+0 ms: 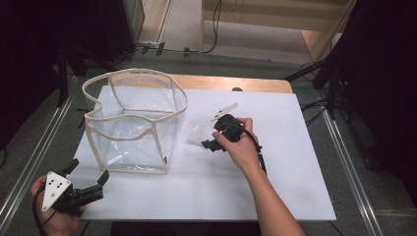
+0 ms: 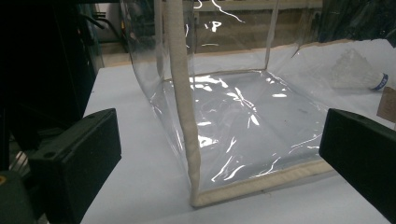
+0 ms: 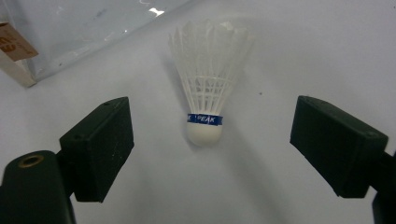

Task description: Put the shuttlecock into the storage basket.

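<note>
— High view first: where's the right hand [image 1: 239, 142]?
— Reaching forward mid-table, right gripper [image 3: 210, 140] tipped down, jaws apart over a white shuttlecock [image 3: 208, 84] lying on the white table [image 1: 295, 167], untouched, just beside the clear bag [image 1: 133, 123].
— And the left?
— Left gripper [image 1: 88, 179] low at the near corner, jaws wide apart, facing the bag.

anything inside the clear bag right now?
Nothing visible inside the clear bag; through its walls only its bare floor shows. The shuttlecock lies outside on the white table, between the open right gripper jaws.
</note>
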Available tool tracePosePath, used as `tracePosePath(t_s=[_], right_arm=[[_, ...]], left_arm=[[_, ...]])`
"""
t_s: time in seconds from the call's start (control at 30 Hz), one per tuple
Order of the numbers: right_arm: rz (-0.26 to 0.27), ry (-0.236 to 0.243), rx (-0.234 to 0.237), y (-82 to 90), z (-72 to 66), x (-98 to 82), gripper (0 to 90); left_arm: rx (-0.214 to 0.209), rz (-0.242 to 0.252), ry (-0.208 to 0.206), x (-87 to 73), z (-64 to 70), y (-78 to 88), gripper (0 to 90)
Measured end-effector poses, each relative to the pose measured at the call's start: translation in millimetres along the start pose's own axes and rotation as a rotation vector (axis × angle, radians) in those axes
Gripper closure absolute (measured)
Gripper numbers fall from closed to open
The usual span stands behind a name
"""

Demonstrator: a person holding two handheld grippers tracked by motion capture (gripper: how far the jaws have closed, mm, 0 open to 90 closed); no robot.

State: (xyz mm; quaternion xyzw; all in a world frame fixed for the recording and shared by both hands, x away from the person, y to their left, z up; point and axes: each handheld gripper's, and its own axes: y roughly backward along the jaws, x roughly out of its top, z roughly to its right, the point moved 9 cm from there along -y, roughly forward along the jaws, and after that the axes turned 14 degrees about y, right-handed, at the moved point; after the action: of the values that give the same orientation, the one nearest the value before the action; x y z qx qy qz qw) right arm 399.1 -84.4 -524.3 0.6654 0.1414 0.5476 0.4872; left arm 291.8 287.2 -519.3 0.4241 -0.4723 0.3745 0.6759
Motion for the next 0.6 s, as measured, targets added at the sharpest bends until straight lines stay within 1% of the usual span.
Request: tracePosePath(t_s=[0.03,0.07,0.1,0.2,0.27,0.37,0.47,0.6], right_arm=[[0.001,-0.018,0.001,-1.8,-0.4,0.4,18.2],[-0.005,-0.026,0.003,-3.0,0.1,-0.4,23.8],[-0.006,-0.043,-0.002,-4.5,0.5,-0.6,27.3],[-0.021,-0.057,0.002,-8.7,-0.1,-2.2,32.1],[-0.038,-0.06,-0.008,-11.4,0.2,-3.4,35.1],[-0.048,-0.074,-0.009,-14.8,-0.6,-3.7,39.8],[-0.065,-0.084,0.001,-17.4,-2.3,-5.1,46.3],[-0.08,-0.092,0.02,-21.6,-5.0,-6.4,47.5]], left_arm=[[0.0,0.0,0.0,0.0,-0.1,0.0,0.0],[0.0,0.0,0.0,0.0,-0.1,0.0,0.0],[0.0,0.001,0.002,0.2,0.0,-0.1,0.0],[0.0,0.002,0.003,0.2,-0.1,0.1,0.0],[0.0,0.003,0.004,0.4,-0.2,0.0,0.0],[0.0,0.002,0.003,0.2,-0.1,0.1,0.0],[0.0,0.002,0.004,0.3,-0.1,0.0,0.0],[0.0,0.003,0.004,0.3,-0.1,0.0,0.0]])
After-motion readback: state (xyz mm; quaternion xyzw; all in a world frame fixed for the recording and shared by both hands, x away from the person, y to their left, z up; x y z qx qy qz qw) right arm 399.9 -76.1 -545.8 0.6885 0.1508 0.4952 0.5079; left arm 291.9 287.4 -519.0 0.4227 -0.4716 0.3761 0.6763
